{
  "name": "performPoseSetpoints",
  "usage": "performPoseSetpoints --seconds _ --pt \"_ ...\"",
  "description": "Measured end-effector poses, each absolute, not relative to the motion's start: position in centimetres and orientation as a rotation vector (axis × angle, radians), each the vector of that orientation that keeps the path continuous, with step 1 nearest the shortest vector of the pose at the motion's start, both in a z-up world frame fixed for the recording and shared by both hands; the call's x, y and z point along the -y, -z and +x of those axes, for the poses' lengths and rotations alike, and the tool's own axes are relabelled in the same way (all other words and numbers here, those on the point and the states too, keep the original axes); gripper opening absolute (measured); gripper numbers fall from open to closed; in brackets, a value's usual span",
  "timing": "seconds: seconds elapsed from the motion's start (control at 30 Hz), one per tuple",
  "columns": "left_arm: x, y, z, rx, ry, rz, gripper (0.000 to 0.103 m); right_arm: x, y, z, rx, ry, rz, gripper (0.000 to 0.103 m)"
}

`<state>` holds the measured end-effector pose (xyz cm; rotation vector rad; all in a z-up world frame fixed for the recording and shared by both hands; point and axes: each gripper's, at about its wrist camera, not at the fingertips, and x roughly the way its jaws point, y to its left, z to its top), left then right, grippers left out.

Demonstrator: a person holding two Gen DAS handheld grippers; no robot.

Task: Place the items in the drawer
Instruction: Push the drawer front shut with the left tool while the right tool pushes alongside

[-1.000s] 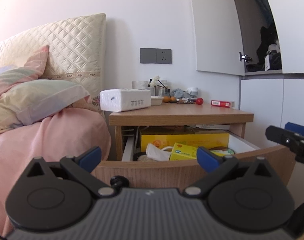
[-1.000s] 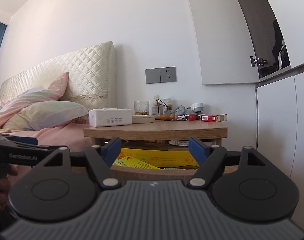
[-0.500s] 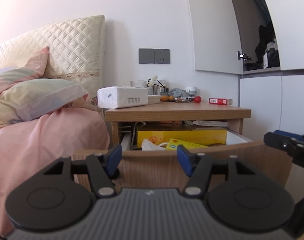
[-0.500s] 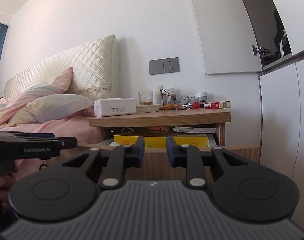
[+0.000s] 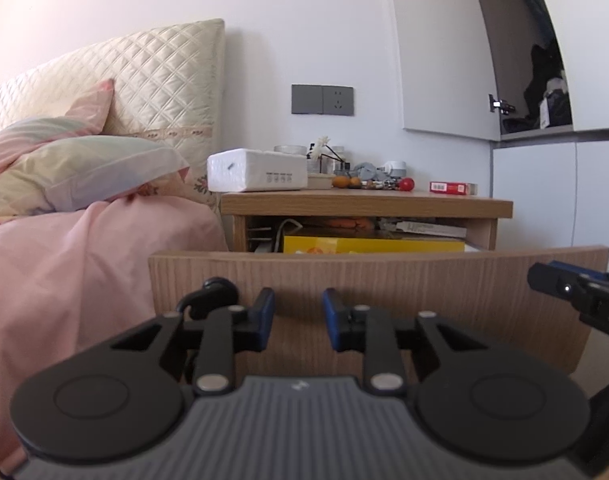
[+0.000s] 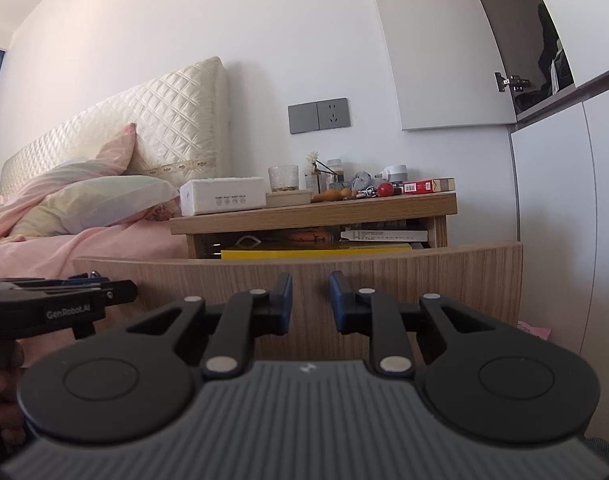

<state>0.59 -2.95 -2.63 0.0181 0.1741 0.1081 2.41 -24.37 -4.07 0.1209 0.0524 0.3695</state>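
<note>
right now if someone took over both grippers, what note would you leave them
Left gripper: shut, empty, level with the drawer front.
Right gripper: shut, empty, also facing the front.
Drawer: pulled out, with a yellow box showing inside.
Nightstand top: tissue box, red ball and red pack.
Done: drawer open.
Left: put the items in; which ones, I cannot tell.

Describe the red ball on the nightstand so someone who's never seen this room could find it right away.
Start at the bed's quilted cream headboard and move to the wooden nightstand beside it. Along the back of its top, past the white tissue pack, sits the red ball, just before the flat red box. It is the only round, glossy red thing there.
</note>
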Motion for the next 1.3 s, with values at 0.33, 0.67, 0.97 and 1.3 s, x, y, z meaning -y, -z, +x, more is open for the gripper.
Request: performPoseSetpoints --seconds 0.33,0.67,0.97,1.3 --pt "3.3 2.9 0.7 -0.163 -0.112 0.025 0.029 24.2 4.5 2.6 -0.031 -0.375 0.121 0.023" --pt "3.4 3.1 2.1 -0.165 -0.116 0.024 0.031 24.3 4.5 4.1 -0.043 -0.361 0.188 0.023" --pt "3.5 3.1 3.6 -0.163 -0.12 0.019 0.032 24.1 4.8 5.7 -0.028 -0.351 0.184 0.021" --pt "3.5 3.2 5.8 -0.162 -0.121 0.027 0.032 24.0 5.3 7.5 -0.009 -0.35 0.17 0.021"
